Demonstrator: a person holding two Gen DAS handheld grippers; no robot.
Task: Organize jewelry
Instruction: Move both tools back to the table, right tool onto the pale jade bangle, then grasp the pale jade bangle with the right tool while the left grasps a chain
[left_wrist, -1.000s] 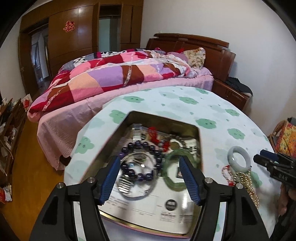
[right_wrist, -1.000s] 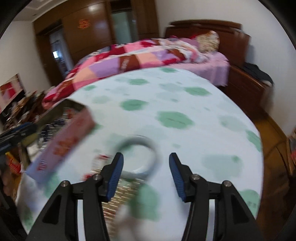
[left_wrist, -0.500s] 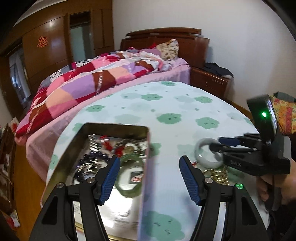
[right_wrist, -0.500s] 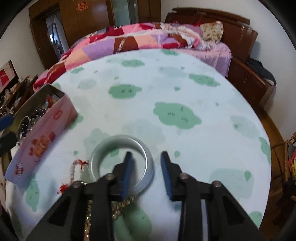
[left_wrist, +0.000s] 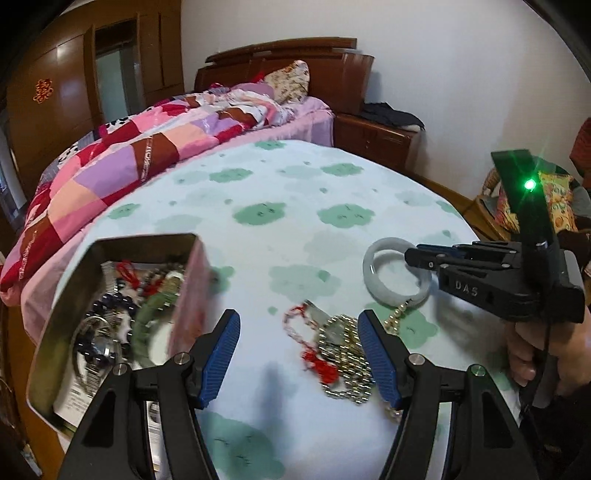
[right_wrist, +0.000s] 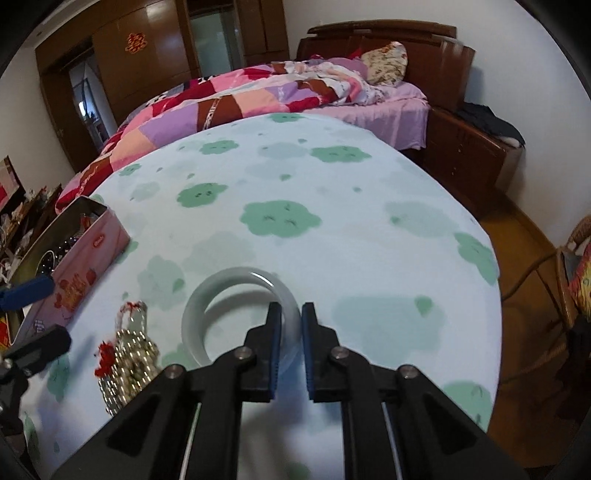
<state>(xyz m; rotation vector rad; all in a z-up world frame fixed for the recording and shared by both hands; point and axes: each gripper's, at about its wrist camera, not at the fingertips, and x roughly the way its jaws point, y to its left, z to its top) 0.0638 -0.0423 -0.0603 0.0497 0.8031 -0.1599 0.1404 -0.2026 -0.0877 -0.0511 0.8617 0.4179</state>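
A pale jade bangle (right_wrist: 207, 295) lies on the round table (right_wrist: 332, 206). My right gripper (right_wrist: 291, 317) is shut on the bangle's right rim; this also shows in the left wrist view, bangle (left_wrist: 373, 258), right gripper (left_wrist: 413, 256). A gold bead chain (left_wrist: 347, 354) with a red-and-white cord charm (left_wrist: 295, 325) lies between my left gripper's open fingers. My left gripper (left_wrist: 299, 350) is open and empty just above it. A pink tin box (left_wrist: 192, 295) at the left holds a green bangle (left_wrist: 147, 317), dark beads and other jewelry.
The table has a white cloth with green cloud prints. A bed with a patchwork quilt (right_wrist: 258, 99) stands behind it. A wooden nightstand (right_wrist: 472, 147) is at the back right. A wicker chair (right_wrist: 576, 277) stands at the right.
My right gripper has closed on the bangle's rim. My left gripper has swung right, from over the tin box to over the gold chain.
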